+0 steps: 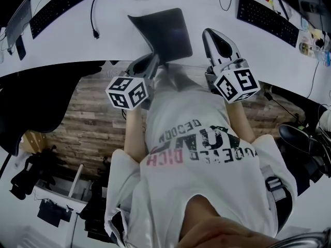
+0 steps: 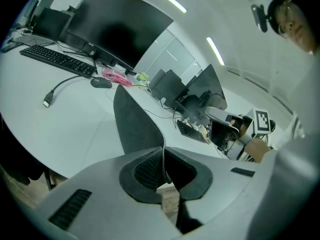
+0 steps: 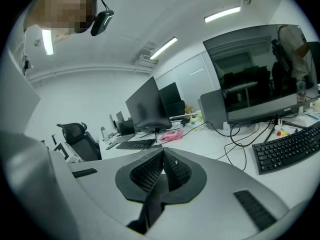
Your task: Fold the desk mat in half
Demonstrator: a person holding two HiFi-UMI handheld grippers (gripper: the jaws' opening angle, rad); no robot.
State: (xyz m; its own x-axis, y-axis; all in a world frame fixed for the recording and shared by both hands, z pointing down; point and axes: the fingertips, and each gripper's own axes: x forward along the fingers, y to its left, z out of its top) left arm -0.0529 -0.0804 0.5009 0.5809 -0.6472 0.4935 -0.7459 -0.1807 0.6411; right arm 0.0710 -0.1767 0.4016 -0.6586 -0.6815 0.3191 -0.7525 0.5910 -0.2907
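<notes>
- Dark grey, thin, flexible desk mat [image 1: 163, 32]: it lies on the white curved desk [image 1: 103, 43] in front of the person. Its near corner is lifted off the surface, and the rest curves back down to the desk.
- Left gripper [image 1: 154, 62]: its jaws are closed on the mat's stitched edge, which runs straight up out of the pads in the left gripper view [image 2: 163, 156].
- Right gripper [image 1: 214, 37]: its jaws are closed with nothing seen between the pads [image 3: 162, 156]. It hangs beside the mat, apart from it.
- Risk 1, skewed fold: only one corner is held, so the free near corner is likely to lag. The sheet would then crease diagonally rather than in half.
- Risk 2, slip: the left bite sits at the very edge. Drag from the part of the mat lying on the desk could pull the mat out of the pads.
- Risk 3, missed second grip: the right gripper must open before it can take the other corner. Pushing in closed would only shove the mat sideways.
- Risk 4, snagging: a loose black cable with a plug [image 1: 95, 32] and a black keyboard [image 1: 266, 17] lie near the mat's far side. A wide sweep could drag the mat over them.
</notes>
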